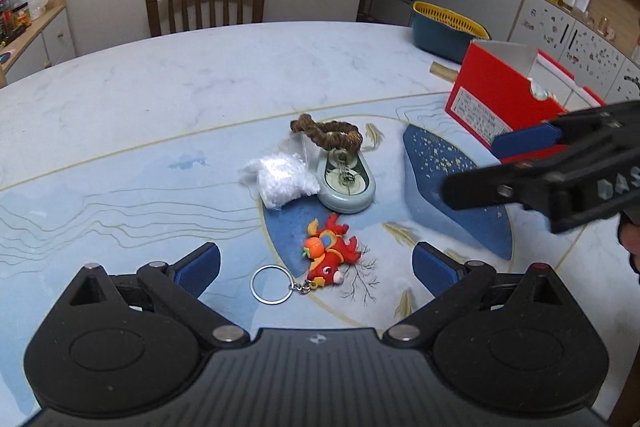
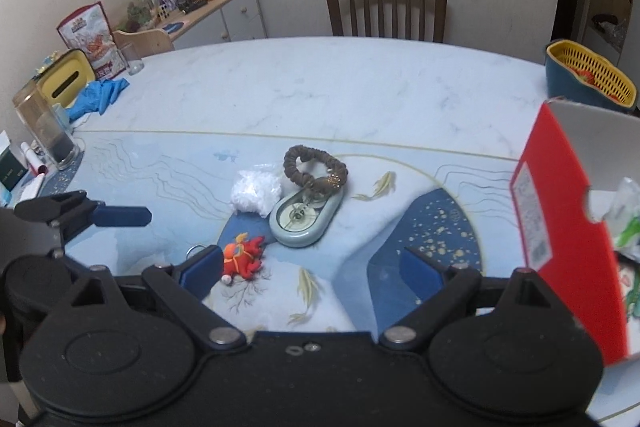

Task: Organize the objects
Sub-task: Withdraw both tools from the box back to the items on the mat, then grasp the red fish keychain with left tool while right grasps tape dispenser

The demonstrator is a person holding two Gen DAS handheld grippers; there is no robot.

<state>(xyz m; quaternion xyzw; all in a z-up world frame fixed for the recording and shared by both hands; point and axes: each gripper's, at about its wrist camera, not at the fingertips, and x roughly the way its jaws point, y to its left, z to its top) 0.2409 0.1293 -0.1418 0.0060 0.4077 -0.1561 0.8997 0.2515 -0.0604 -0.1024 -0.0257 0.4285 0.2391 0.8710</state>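
Left gripper [image 1: 316,263] jaws spread wide, empty; right gripper [image 2: 312,269] also spread wide, empty, hanging just left of the red box [image 2: 568,239].

Landmark = red keychain [image 1: 330,253]; near to far from there:
- keychain itself: soft rubbery figure lying flat, just ahead of the left fingertips; split ring [image 1: 271,284] on a short chain at its near-left; judgement: light, figure gives a bit under pressure, ring thin and slippery; take it across the figure's body, not the ring
- just beyond it: pale green oval case [image 1: 347,185], clear lid, coin-like discs inside; judgement: rigid, smooth, likely slick; pinch across the narrow width, keep it level in case the lid is loose
- left of the case, touching it: white crinkly packet [image 1: 280,177]; judgement: near weightless, squashy; pinch a bunched edge
- far end of the case: brown scrunchie [image 1: 328,135] draped over it; judgement: soft, stretchy, will drag the case unless lifted straight up; grab one side of the loop
- right of the keychain, well apart: red box, open top, plastic wrappers already inside per right wrist view; likely the drop target
- beyond the box: blue basket with yellow liner [image 1: 448,27] at the table [image 1: 200,87] edge

Judgement: keychain is the nearest pick for the left.
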